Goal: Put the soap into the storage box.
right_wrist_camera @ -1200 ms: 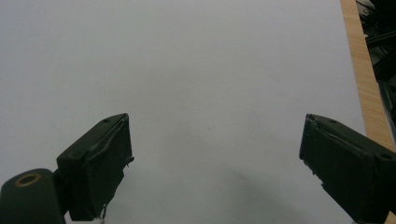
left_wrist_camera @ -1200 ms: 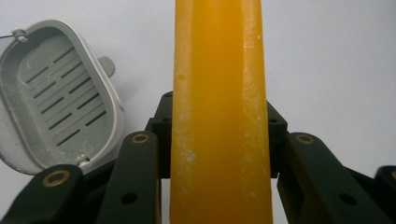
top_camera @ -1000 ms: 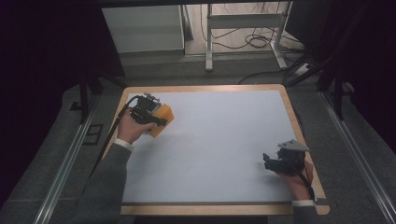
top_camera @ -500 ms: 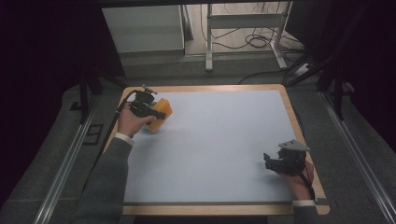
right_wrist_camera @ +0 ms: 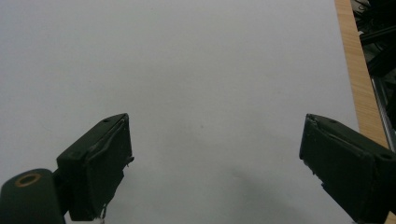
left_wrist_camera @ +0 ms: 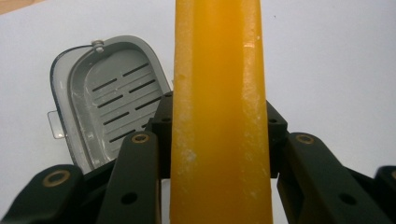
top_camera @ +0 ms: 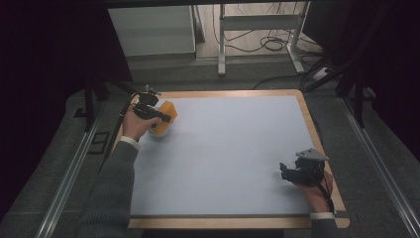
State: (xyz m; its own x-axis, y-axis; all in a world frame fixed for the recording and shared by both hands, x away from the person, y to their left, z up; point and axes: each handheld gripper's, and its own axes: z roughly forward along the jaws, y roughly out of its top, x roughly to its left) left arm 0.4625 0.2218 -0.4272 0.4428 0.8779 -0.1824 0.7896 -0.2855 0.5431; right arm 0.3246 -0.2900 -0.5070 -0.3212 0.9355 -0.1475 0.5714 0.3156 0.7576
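Note:
In the high view my left gripper [top_camera: 166, 119] is near the table's far left corner, shut on a yellow-orange plastic piece [top_camera: 168, 108]. The left gripper view shows that piece [left_wrist_camera: 219, 102] edge-on, standing tall between the jaws of my left gripper [left_wrist_camera: 219, 140], which press on both its sides. Just behind it on the table lies a grey slotted insert [left_wrist_camera: 109, 107], apart from the jaws. My right gripper [top_camera: 285, 172] rests near the front right of the table. Its jaws stand wide open in the right gripper view [right_wrist_camera: 215, 163], with nothing between them.
The pale blue-white table top [top_camera: 233, 148] has a wooden rim [top_camera: 322, 148], which appears at the right of the right gripper view [right_wrist_camera: 357, 70]. Beyond the far edge stand a white cabinet [top_camera: 151, 29] and metal frame legs [top_camera: 221, 44] among cables.
My left gripper has carried the yellow-orange piece a little toward the far edge of the table. The right gripper has stayed where it was, open.

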